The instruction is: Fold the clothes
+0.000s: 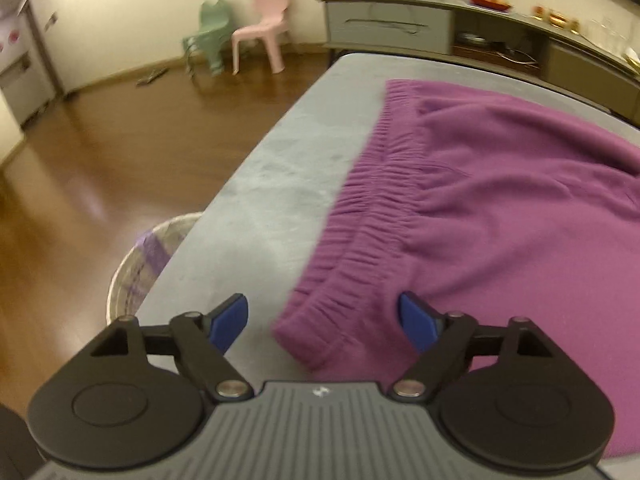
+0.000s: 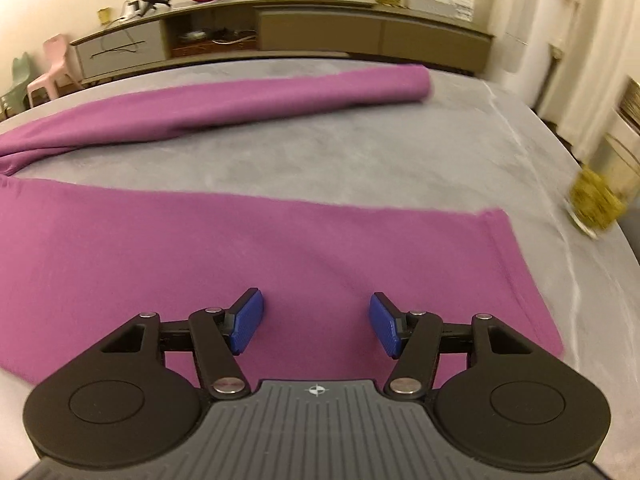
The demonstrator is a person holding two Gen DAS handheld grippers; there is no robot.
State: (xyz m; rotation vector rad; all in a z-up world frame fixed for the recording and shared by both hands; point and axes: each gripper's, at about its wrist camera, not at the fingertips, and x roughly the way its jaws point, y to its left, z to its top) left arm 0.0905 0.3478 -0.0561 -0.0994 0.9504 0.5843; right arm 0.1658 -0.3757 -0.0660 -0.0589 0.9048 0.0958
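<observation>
Purple sweatpants (image 1: 480, 200) lie spread on a grey table (image 1: 260, 184). Their gathered elastic waistband (image 1: 360, 208) runs along the left side in the left wrist view. My left gripper (image 1: 323, 326) hangs open over the near corner of the waistband, with that corner between the blue pads but not pinched. In the right wrist view the two legs (image 2: 200, 248) stretch to the right, the far leg (image 2: 260, 96) angled away. My right gripper (image 2: 316, 326) is open just above the near leg, close to its hem (image 2: 516, 264), holding nothing.
A woven basket (image 1: 148, 264) with purple cloth stands on the wooden floor by the table's left edge. A pink chair (image 1: 264, 28) and a green chair (image 1: 208, 36) stand by the far wall. A long sideboard (image 2: 280, 36) runs behind the table. A yellowish object (image 2: 596, 204) sits at the right edge.
</observation>
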